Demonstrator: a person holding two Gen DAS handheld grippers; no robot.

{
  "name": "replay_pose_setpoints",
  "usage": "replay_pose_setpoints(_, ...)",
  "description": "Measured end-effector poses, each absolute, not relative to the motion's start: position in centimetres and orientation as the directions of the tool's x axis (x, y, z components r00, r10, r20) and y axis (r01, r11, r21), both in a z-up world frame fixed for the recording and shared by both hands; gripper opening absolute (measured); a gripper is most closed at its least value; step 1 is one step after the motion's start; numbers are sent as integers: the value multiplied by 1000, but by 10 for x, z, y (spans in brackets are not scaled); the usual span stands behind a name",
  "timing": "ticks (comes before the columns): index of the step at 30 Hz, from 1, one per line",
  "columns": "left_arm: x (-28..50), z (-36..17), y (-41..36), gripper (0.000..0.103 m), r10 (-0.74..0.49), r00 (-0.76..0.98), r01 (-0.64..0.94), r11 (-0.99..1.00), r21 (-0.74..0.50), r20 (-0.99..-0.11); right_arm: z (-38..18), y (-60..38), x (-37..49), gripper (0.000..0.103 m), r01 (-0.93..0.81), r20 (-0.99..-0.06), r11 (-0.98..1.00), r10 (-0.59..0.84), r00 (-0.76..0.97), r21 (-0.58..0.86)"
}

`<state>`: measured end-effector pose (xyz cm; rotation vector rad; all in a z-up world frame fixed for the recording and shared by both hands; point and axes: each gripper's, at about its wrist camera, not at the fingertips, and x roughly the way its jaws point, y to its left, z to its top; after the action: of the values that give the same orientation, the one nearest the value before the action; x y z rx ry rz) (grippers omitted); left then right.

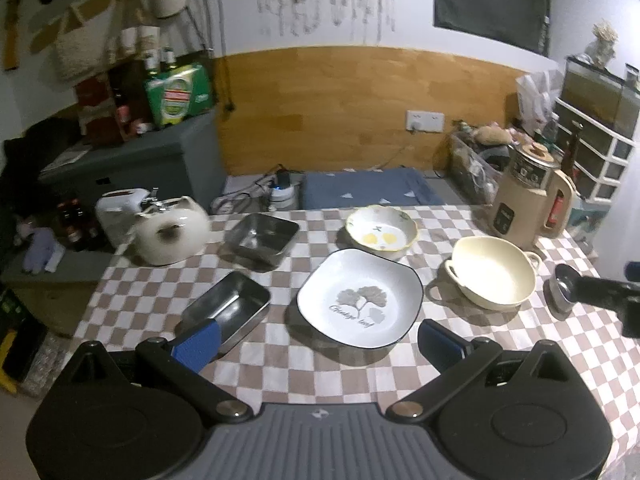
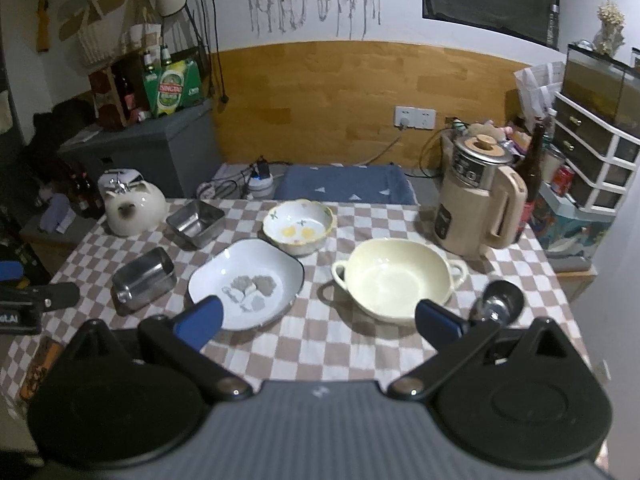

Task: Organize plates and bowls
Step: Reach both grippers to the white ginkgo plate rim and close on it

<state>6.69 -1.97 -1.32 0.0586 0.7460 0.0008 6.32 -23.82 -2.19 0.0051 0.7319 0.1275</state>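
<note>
A white square plate [image 1: 360,300] with a grey leaf print lies on the checked tablecloth just ahead of my left gripper [image 1: 318,344], which is open and empty. Behind the plate stands a floral bowl [image 1: 382,232] with a wavy rim. To its right sits a cream two-handled bowl [image 1: 492,272]. Two steel trays [image 1: 262,238] [image 1: 228,308] lie to the left. My right gripper [image 2: 318,320] is open and empty, with the cream bowl [image 2: 396,276] close in front of it and the plate [image 2: 248,280] by its left finger.
A cat-shaped white teapot [image 1: 170,232] stands at the back left of the table and a beige electric jug [image 2: 476,208] at the back right. A metal scoop [image 2: 500,300] lies near the right edge. Shelves, bottles and drawers surround the table.
</note>
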Motion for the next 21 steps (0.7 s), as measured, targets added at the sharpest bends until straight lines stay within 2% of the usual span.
replay_pose_setpoints(3,87,-21,-20,103,15,722,38,997,61,-692,-33,-237,80,103,-116,-652,990,140,745,79)
replay_pose_setpoints(11,153,-46,-12,103,-31,696,131,988,84,-718,-63,-212,124,103,-130,-689,985,171,705,111)
replay_pose_setpoints(21,249,-97,14,103,-117,606,254,966,53,-787,-98,-186,170,103,25,-694,996,39,719,82)
